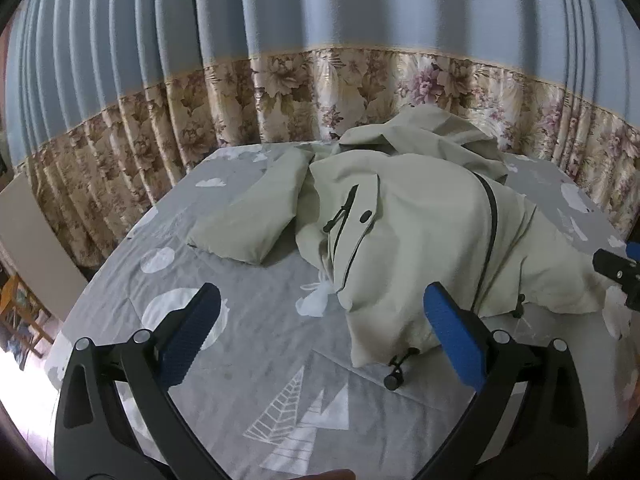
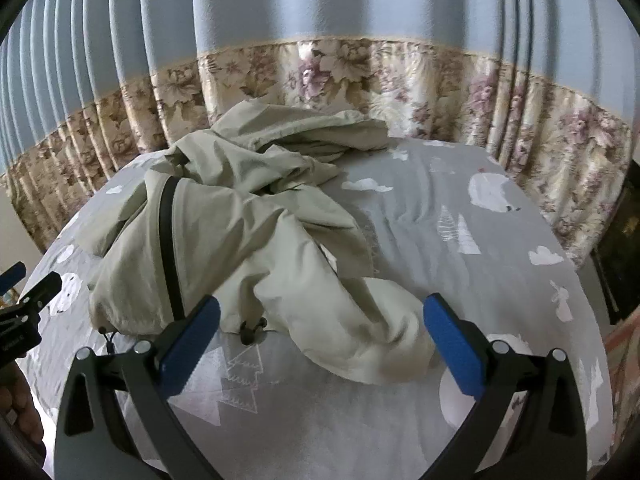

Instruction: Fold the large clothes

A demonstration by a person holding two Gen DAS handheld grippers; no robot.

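Observation:
A pale green jacket [image 1: 420, 232] with a black zipper and black drawcords lies crumpled on a grey patterned bed sheet [image 1: 240, 320]. One sleeve [image 1: 248, 220] stretches to the left. My left gripper [image 1: 322, 304] is open and empty, just short of the jacket's near hem. In the right wrist view the same jacket [image 2: 240, 220] lies bunched, with a sleeve end [image 2: 384, 336] between my fingers. My right gripper [image 2: 320, 312] is open and empty just above that sleeve end. The right gripper shows at the right edge of the left wrist view [image 1: 618, 272].
Blue curtains with a floral lower band [image 1: 320, 88] hang right behind the bed. The bed's edge drops off at the left [image 1: 72, 304] and at the right [image 2: 600, 320]. Wooden furniture [image 1: 20, 312] stands on the floor at left.

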